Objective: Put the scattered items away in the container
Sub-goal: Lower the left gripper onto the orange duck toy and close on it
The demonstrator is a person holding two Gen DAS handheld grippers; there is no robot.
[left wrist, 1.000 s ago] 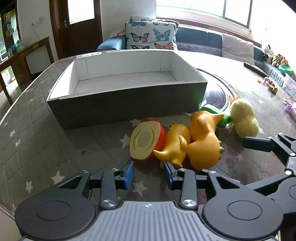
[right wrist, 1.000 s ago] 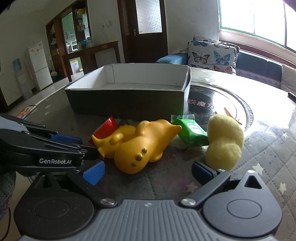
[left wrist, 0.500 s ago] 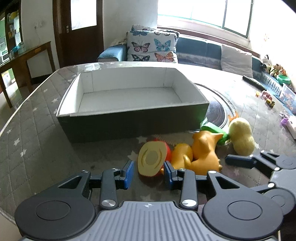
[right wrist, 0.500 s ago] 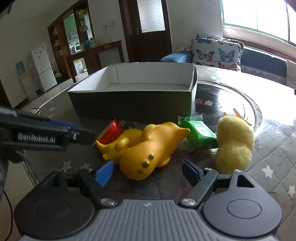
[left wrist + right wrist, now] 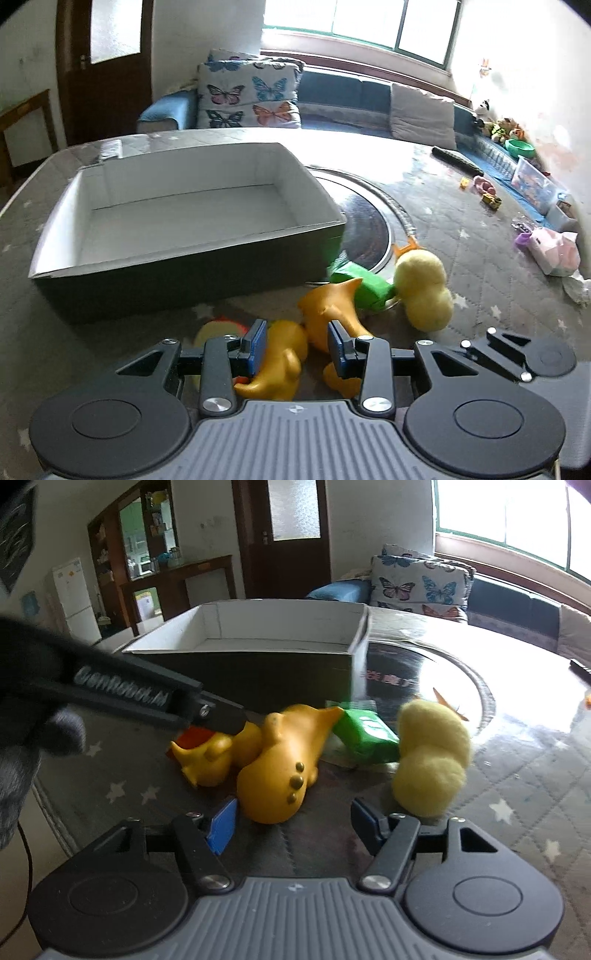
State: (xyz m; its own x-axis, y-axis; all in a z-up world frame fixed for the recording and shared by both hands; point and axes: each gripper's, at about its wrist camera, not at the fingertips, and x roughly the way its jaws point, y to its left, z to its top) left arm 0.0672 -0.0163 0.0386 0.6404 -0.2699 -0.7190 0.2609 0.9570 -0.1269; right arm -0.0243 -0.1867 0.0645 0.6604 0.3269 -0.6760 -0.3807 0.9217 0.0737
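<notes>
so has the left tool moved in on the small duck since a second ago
Yes. In the left wrist view the left tool has come forward toward the box; its open jaws now straddle the small duck, where before it lay ahead of them.

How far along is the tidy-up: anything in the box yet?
Nothing is done: the box is empty. In hand: the left gripper, jaws opening, straddles the small yellow duck; the right gripper, jaws closing, nears the orange toy. Fuzzy chick, green packet and red-rimmed piece remain.

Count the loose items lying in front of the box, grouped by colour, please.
Orange-yellow rubber toys: 2 (small duck, large animal)
Pale yellow plush chick: 1
Green packet: 1
Red-and-yellow fruit half: 1
Total: 5
</notes>
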